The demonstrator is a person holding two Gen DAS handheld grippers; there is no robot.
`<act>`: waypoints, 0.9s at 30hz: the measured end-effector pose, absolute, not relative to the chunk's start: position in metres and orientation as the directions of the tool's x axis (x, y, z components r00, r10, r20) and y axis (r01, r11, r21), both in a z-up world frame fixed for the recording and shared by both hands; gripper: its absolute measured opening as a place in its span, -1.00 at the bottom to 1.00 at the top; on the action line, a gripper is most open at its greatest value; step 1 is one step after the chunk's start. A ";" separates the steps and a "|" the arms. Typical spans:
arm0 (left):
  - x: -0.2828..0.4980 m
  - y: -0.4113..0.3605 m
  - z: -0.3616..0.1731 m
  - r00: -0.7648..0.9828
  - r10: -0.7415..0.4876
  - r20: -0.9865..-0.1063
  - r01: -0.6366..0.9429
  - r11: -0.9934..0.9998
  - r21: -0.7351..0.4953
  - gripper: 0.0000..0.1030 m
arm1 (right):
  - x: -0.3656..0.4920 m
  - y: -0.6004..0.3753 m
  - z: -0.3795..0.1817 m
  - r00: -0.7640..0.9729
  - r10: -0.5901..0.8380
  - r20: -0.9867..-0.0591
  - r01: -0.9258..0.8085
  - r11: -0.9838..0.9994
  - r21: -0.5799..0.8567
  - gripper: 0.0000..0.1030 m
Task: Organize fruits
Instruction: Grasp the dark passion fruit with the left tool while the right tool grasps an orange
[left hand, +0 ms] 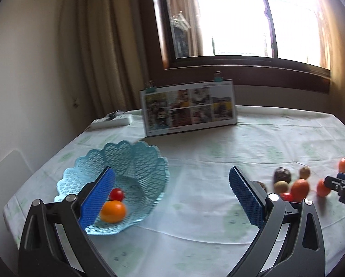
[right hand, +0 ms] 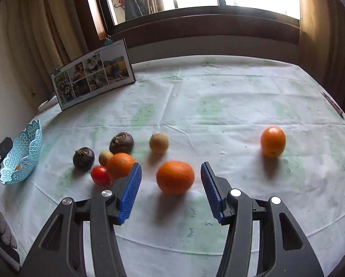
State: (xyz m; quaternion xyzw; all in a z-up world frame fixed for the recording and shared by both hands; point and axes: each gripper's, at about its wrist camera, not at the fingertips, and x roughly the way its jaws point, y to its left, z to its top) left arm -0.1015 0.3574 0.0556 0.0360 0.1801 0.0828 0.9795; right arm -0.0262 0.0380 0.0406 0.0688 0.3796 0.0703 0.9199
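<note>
A light blue lattice basket (left hand: 135, 159) (right hand: 22, 152) sits at the table's left and holds an orange fruit (left hand: 113, 211) and a small red tomato (left hand: 116, 194). My left gripper (left hand: 171, 194) hangs open just right of the basket, holding nothing. In the right wrist view my right gripper (right hand: 171, 189) is open, its blue pads (right hand: 131, 194) flanking an orange (right hand: 175, 177) that lies on the cloth just ahead. Left of it cluster another orange (right hand: 120, 165), a red tomato (right hand: 100, 175), two dark brown fruits (right hand: 83, 158) (right hand: 121, 143) and two tan ones (right hand: 105, 157) (right hand: 158, 143). A third orange (right hand: 273, 144) lies apart at the right.
A photo calendar (left hand: 188, 107) (right hand: 94, 73) stands at the back of the table, held by clips. A white power strip (left hand: 112, 121) lies at the far left corner. The pale patterned tablecloth (right hand: 218, 106) covers the table; a window and curtains are behind. A pen (right hand: 331, 103) lies at the right edge.
</note>
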 end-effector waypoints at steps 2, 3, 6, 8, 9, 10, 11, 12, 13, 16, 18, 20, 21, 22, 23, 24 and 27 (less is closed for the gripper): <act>-0.101 0.348 0.056 0.923 0.161 -0.348 -0.130 0.985 0.113 0.95 | -0.025 0.036 0.037 0.695 0.189 -0.694 -0.082 0.979 0.184 0.05; -0.100 0.345 0.056 0.923 0.153 -0.352 -0.120 0.986 0.114 0.95 | -0.024 0.035 0.036 0.692 0.193 -0.696 -0.086 0.979 0.186 0.05; -0.097 0.339 0.054 0.917 0.126 -0.379 -0.094 0.990 0.102 0.95 | -0.019 0.036 0.030 0.674 0.205 -0.710 -0.095 0.977 0.192 0.05; -0.094 0.338 0.052 0.912 0.111 -0.395 -0.079 0.992 0.096 0.95 | -0.016 0.038 0.026 0.665 0.203 -0.719 -0.097 0.978 0.186 0.05; -0.094 0.336 0.051 0.911 0.107 -0.398 -0.075 0.992 0.097 0.95 | -0.014 0.039 0.025 0.662 0.201 -0.722 -0.099 0.978 0.183 0.05; -0.093 0.335 0.051 0.910 0.104 -0.402 -0.070 0.993 0.099 0.95 | -0.012 0.039 0.022 0.656 0.201 -0.728 -0.099 0.979 0.181 0.03; -0.091 0.333 0.049 0.906 0.091 -0.412 -0.056 0.994 0.097 0.95 | -0.011 0.040 0.021 0.649 0.205 -0.733 -0.102 0.978 0.183 0.01; -0.089 0.332 0.048 0.902 0.075 -0.425 -0.040 0.995 0.091 0.95 | -0.010 0.041 0.019 0.642 0.209 -0.738 -0.107 0.977 0.184 -0.10; -0.088 0.331 0.047 0.899 0.069 -0.432 -0.034 0.996 0.088 0.95 | -0.009 0.042 0.018 0.635 0.208 -0.744 -0.111 0.978 0.179 -0.16; -0.079 0.327 0.043 0.887 0.038 -0.461 -0.003 0.997 0.077 0.95 | -0.009 0.042 0.018 0.637 0.210 -0.742 -0.116 0.977 0.177 -0.21; -0.073 0.324 0.041 0.876 0.020 -0.482 0.015 0.997 0.070 0.95 | -0.009 0.041 0.017 0.636 0.220 -0.740 -0.119 0.975 0.188 -0.21; -0.067 0.320 0.038 0.864 -0.005 -0.503 0.040 0.998 0.058 0.95 | -0.010 0.040 0.017 0.637 0.229 -0.736 -0.117 0.972 0.202 -0.22; -0.064 0.318 0.036 0.860 -0.013 -0.510 0.049 0.997 0.056 0.95 | -0.010 0.039 0.018 0.638 0.232 -0.734 -0.116 0.972 0.206 -0.22; -0.062 0.316 0.035 0.856 -0.017 -0.516 0.055 0.997 0.059 0.95 | -0.010 0.038 0.018 0.639 0.235 -0.732 -0.114 0.971 0.212 -0.22; -0.058 0.312 0.032 0.851 -0.021 -0.524 0.064 0.996 0.064 0.95 | -0.010 0.038 0.018 0.639 0.236 -0.732 -0.113 0.970 0.214 -0.22; -0.055 0.309 0.029 0.847 -0.023 -0.532 0.070 0.995 0.069 0.95 | -0.010 0.038 0.018 0.639 0.238 -0.731 -0.114 0.970 0.216 -0.22; -0.044 0.302 0.020 0.826 -0.032 -0.563 0.092 0.993 0.079 0.95 | -0.010 0.037 0.018 0.638 0.246 -0.730 -0.116 0.967 0.225 -0.22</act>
